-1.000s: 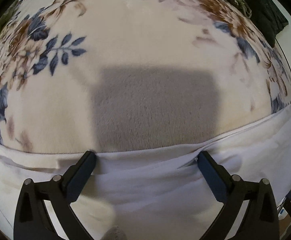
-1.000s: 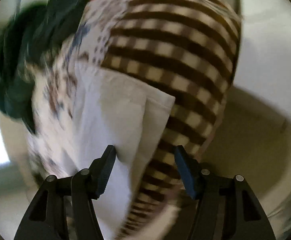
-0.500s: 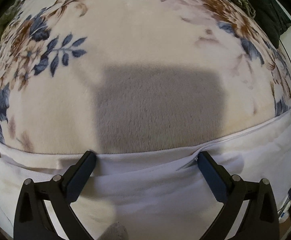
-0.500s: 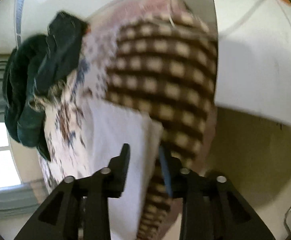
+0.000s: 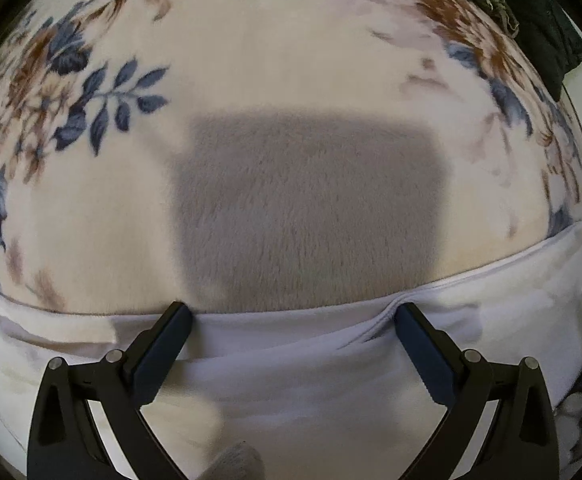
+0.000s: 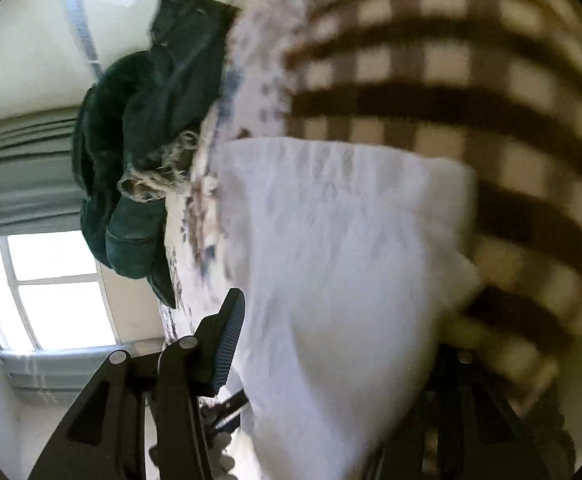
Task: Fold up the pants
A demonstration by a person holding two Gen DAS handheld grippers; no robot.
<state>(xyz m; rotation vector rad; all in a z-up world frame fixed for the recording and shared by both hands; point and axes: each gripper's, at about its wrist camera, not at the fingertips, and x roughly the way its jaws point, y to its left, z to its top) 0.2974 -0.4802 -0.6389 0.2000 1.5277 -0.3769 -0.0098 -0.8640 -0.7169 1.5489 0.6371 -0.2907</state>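
One pair of white pants (image 5: 311, 392), folded over. One floral blanket (image 5: 291, 60) and one brown checked blanket (image 6: 471, 92). One heap of dark green clothes (image 6: 143, 140), maybe more than one garment in that blur. One window (image 6: 51, 292). Two tongs: left tongs (image 5: 293, 318), right tongs (image 6: 331, 340).

Looking straight down, the left gripper (image 5: 293, 330) hangs with its jaws spread wide over the folded edge of white pants (image 5: 311, 392), its fingertips (image 5: 171, 332) at that edge. Beyond lies a cream floral blanket (image 5: 251, 60) carrying a blocky grey shadow. Dark green clothing (image 5: 547, 44) sits at the upper right.
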